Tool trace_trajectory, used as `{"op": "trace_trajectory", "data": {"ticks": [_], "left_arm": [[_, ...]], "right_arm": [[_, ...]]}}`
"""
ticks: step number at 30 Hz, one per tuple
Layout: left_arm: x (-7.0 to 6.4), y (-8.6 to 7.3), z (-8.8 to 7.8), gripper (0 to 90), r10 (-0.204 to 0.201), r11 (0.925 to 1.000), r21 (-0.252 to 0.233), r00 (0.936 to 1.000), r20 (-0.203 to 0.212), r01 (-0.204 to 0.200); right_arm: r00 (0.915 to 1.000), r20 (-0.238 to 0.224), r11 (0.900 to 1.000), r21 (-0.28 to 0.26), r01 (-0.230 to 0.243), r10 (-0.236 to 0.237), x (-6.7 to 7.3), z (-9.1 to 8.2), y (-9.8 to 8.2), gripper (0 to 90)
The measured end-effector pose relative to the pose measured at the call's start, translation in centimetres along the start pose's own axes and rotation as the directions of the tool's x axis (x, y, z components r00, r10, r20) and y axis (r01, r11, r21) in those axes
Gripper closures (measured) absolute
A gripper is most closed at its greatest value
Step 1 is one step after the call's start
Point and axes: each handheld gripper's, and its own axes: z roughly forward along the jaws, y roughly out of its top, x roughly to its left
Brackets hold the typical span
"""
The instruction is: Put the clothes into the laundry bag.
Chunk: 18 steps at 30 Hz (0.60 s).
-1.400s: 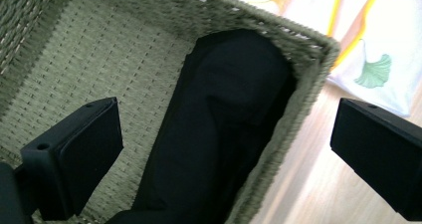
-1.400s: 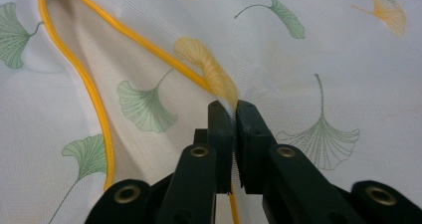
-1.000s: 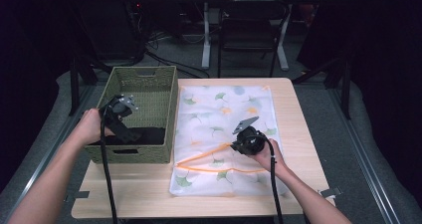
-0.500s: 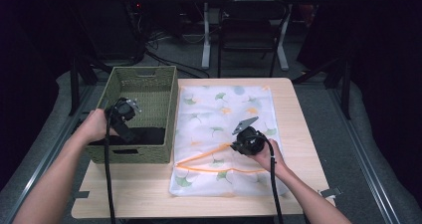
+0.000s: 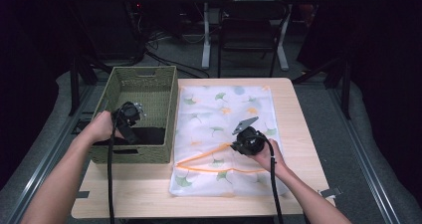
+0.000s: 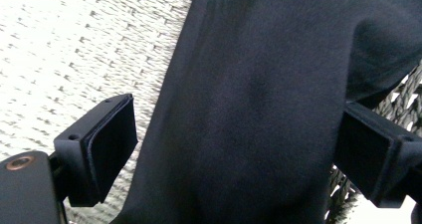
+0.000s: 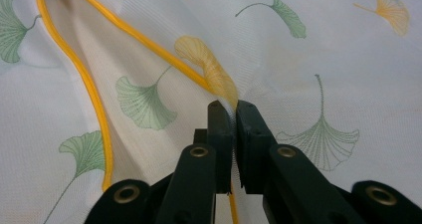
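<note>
A white mesh bag (image 5: 224, 109) printed with ginkgo leaves lies flat on the table, its yellow-edged opening (image 5: 209, 157) towards the near end. My right gripper (image 5: 239, 143) is shut on the bag's top layer beside that yellow edge (image 7: 94, 99), and the mesh (image 7: 323, 50) puckers at the closed tips (image 7: 234, 109). A black garment (image 5: 149, 135) lies in the near end of the green woven basket (image 5: 144, 70). My left gripper (image 5: 130, 118) is down in the basket and open. The dark cloth (image 6: 259, 99) lies between its two pads (image 6: 107, 139), which stand wide apart.
The basket stands on the table's left side, touching the bag's left edge. Bare wood (image 5: 129, 194) shows along the near edge. A chair (image 5: 249, 30) and cables (image 5: 164, 59) sit on the floor beyond the table.
My left gripper has sunk lower and slightly rightward into the basket, onto the black garment. My right gripper holds still on the bag.
</note>
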Motion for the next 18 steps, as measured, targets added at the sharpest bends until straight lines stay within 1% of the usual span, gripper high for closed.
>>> {"op": "trace_trajectory", "data": {"ticks": [1,2,3,5,6,7,8,10,11,12,14,15,17,18], "left_arm": [[0.07,-0.03,0.09,11.1,-0.004,1.0,-0.001,1.0,0.003,0.004],[0.12,-0.05,0.14,11.2,0.001,1.0,0.0,0.9999,0.016,-0.001],[0.11,-0.09,0.24,13.4,0.001,1.0,-0.002,0.9999,0.017,-0.001],[0.16,-0.06,0.24,14.9,0.0,1.0,0.004,0.9999,0.017,0.0],[0.15,-0.1,0.21,16.6,0.007,1.0,-0.003,0.9997,0.024,-0.007],[0.14,-0.1,0.22,17.9,0.003,1.0,-0.004,0.9996,0.028,-0.003],[0.13,-0.13,0.22,19.8,0.011,0.9999,-0.009,0.9993,0.036,-0.01],[0.05,-0.15,0.22,26.2,0.015,0.9998,-0.012,0.999,0.041,-0.015],[-0.01,-0.17,0.16,27.9,0.023,0.9997,-0.011,0.9987,0.045,-0.022],[-0.09,-0.19,0.18,31.4,0.029,0.9996,-0.006,0.9983,0.051,-0.029],[-0.25,-0.25,0.28,35.4,0.043,0.999,0.008,0.9976,0.055,-0.043],[-0.32,-0.31,0.35,39.2,0.046,0.9988,0.012,0.9973,0.058,-0.047],[-0.42,-0.39,0.33,43.4,0.059,0.9981,0.013,0.997,0.049,-0.059],[-0.43,-0.42,0.34,46.3,0.055,0.9984,0.012,0.9973,0.049,-0.056]], "right_arm": [[1.0,-0.001,1.0,0.001,0.0,0.0,-0.01,0.02,0.0,86.2],[1.0,-0.001,1.0,0.001,-0.001,0.001,0.0,0.05,0.0,86.2],[1.0,-0.002,1.0,0.001,-0.002,0.002,-0.01,0.07,0.0,86.2],[1.0,-0.002,1.0,0.001,0.0,0.0,-0.01,0.09,0.01,86.2],[1.0,-0.002,1.0,0.001,-0.001,0.001,-0.01,0.07,0.01,86.2],[1.0,-0.002,1.0,0.0,-0.001,0.001,-0.01,0.07,0.0,86.2],[1.0,-0.002,1.0,0.001,-0.002,0.002,-0.02,0.07,0.0,86.2],[1.0,-0.004,1.0,0.001,0.0,0.0,-0.03,0.1,0.0,86.1],[1.0,-0.003,1.0,0.001,0.0,0.0,-0.03,0.09,0.01,86.1],[1.0,-0.001,1.0,0.001,-0.003,0.003,0.0,0.07,0.01,86.1],[1.0,0.0,1.0,0.002,-0.002,0.002,0.01,0.1,0.02,86.2],[1.0,0.0,1.0,0.002,-0.003,0.003,0.01,0.1,0.03,86.1],[1.0,0.0,1.0,0.0,0.0,0.0,0.01,0.11,0.04,86.1],[1.0,0.0,1.0,0.002,-0.002,0.002,0.01,0.1,0.03,86.1]]}}
